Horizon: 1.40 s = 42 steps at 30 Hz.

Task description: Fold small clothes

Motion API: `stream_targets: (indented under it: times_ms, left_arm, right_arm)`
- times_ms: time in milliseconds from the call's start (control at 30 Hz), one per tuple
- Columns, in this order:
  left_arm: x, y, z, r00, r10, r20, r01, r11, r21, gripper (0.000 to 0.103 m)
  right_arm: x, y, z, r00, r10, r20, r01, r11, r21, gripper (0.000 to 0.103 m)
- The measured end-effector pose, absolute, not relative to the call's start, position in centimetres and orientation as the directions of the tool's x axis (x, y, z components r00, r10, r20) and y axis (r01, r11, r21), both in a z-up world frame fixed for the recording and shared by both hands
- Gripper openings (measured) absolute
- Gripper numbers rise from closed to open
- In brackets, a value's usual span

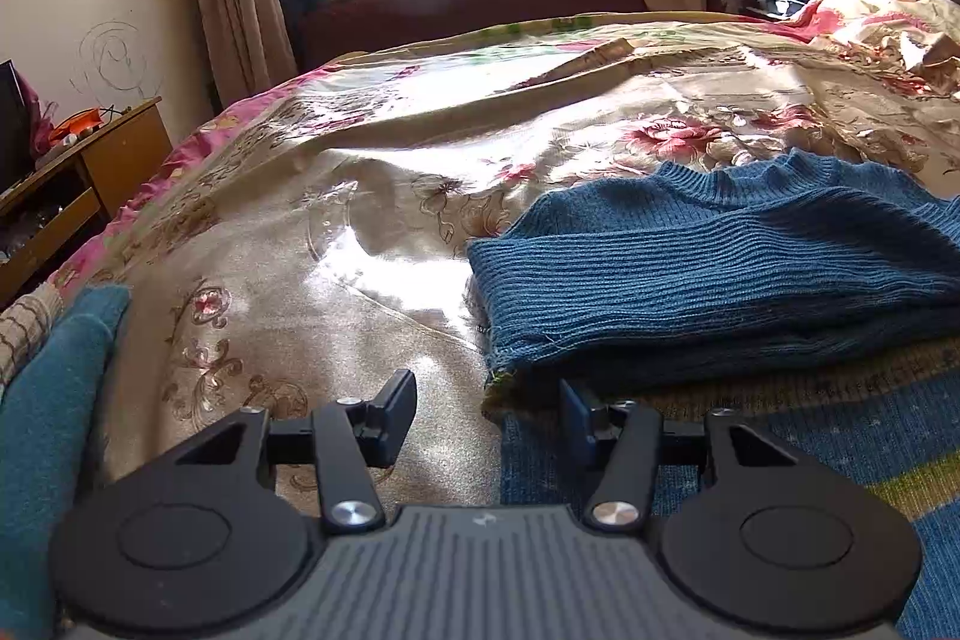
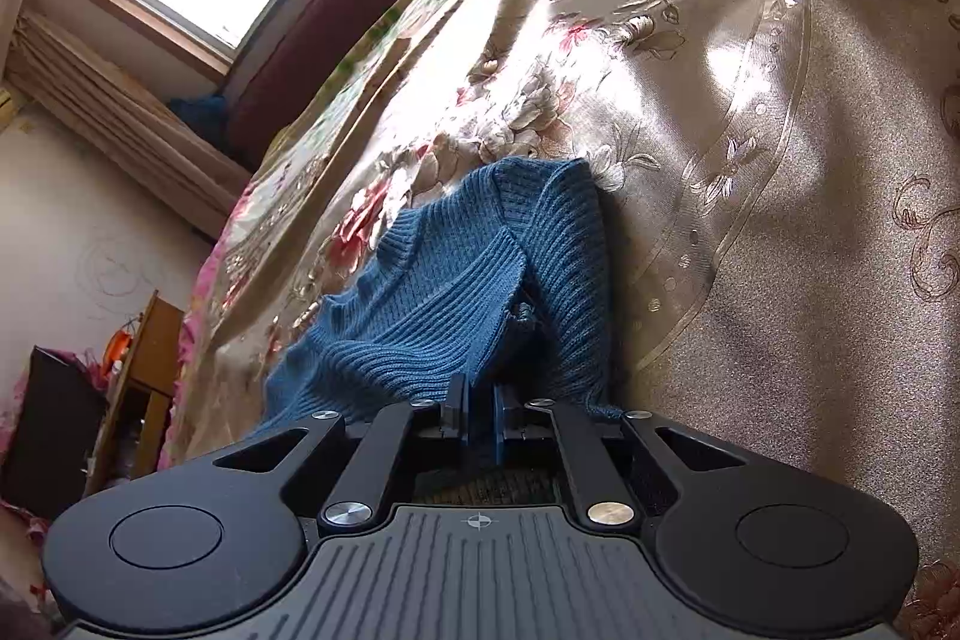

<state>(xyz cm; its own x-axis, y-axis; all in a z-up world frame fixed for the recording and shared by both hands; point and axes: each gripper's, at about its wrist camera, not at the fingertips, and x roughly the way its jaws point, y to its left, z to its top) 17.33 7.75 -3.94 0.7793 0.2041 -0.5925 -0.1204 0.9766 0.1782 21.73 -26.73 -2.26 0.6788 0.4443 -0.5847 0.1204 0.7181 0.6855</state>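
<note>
A small blue ribbed knit sweater (image 1: 720, 274) lies folded on the floral bedspread, right of centre in the left wrist view. My left gripper (image 1: 487, 403) is open and empty, just in front of the sweater's near left corner. In the right wrist view the same sweater (image 2: 456, 280) is bunched and lifted. My right gripper (image 2: 478, 418) is shut on the sweater's edge, the cloth pinched between its blue pads.
A blue and green patterned cloth (image 1: 810, 454) lies under the sweater. A teal cloth (image 1: 54, 400) lies at the bed's left edge. The shiny floral bedspread (image 1: 336, 232) stretches ahead. A wooden cabinet (image 1: 72, 196) stands left of the bed.
</note>
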Motion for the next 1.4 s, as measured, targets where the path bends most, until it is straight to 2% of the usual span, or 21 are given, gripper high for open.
stream_targets:
  times_ms: [67, 233, 500, 633, 767, 900, 967, 1033, 1233, 1400]
  left_arm:
    - [17.3, 7.8, -3.6, 0.786, 0.204, -0.584, -0.122, 0.977, 0.176, 0.056]
    - [16.8, 7.8, -2.9, 0.800, 0.188, -0.570, -0.103, 0.979, 0.177, 0.056]
    - [18.1, 7.9, -1.6, 0.817, 0.141, -0.559, -0.110, 0.990, 0.089, 0.057]
    - [19.0, 7.3, -1.6, 0.821, 0.130, -0.556, -0.089, 0.991, 0.101, 0.057]
    - [19.4, 7.2, -2.0, 0.818, 0.133, -0.559, -0.083, 0.990, 0.115, 0.057]
    - [20.5, 7.6, -3.6, 0.764, 0.159, -0.625, -0.083, 0.985, 0.150, 0.058]
    - [20.4, 7.7, -3.7, 0.762, 0.156, -0.628, -0.077, 0.986, 0.151, 0.058]
    - [20.2, 7.7, -3.5, 0.765, 0.157, -0.625, -0.072, 0.985, 0.159, 0.058]
    - [19.4, 8.5, -2.3, 0.783, 0.148, -0.604, -0.080, 0.987, 0.138, 0.058]
    - [20.5, 8.7, -1.8, 0.789, 0.147, -0.597, -0.092, 0.988, 0.122, 0.058]
  right_arm:
    - [21.9, -26.8, -2.0, 0.681, 0.448, -0.579, 0.116, 0.714, 0.690, 0.013]
    - [21.9, -27.8, -2.2, 0.675, 0.459, -0.578, 0.137, 0.692, 0.709, 0.015]
    - [22.2, -28.3, -2.5, 0.682, 0.459, -0.569, 0.161, 0.665, 0.729, 0.016]
    - [21.5, -28.2, -1.4, 0.700, 0.455, -0.551, 0.144, 0.665, 0.732, 0.006]
    - [20.5, -28.5, -1.1, 0.709, 0.448, -0.545, 0.137, 0.670, 0.730, 0.005]
    - [21.3, -28.5, -2.9, 0.657, 0.406, -0.635, 0.203, 0.716, 0.668, 0.006]
    - [21.2, -28.4, -2.9, 0.660, 0.401, -0.635, 0.199, 0.722, 0.663, 0.007]
    - [20.9, -28.2, -2.3, 0.670, 0.385, -0.635, 0.187, 0.740, 0.646, 0.012]
    - [19.7, -27.7, 0.6, 0.718, 0.322, -0.617, 0.138, 0.803, 0.580, 0.012]
    - [20.2, -24.6, 2.7, 0.745, 0.311, -0.591, 0.020, 0.874, 0.486, 0.012]
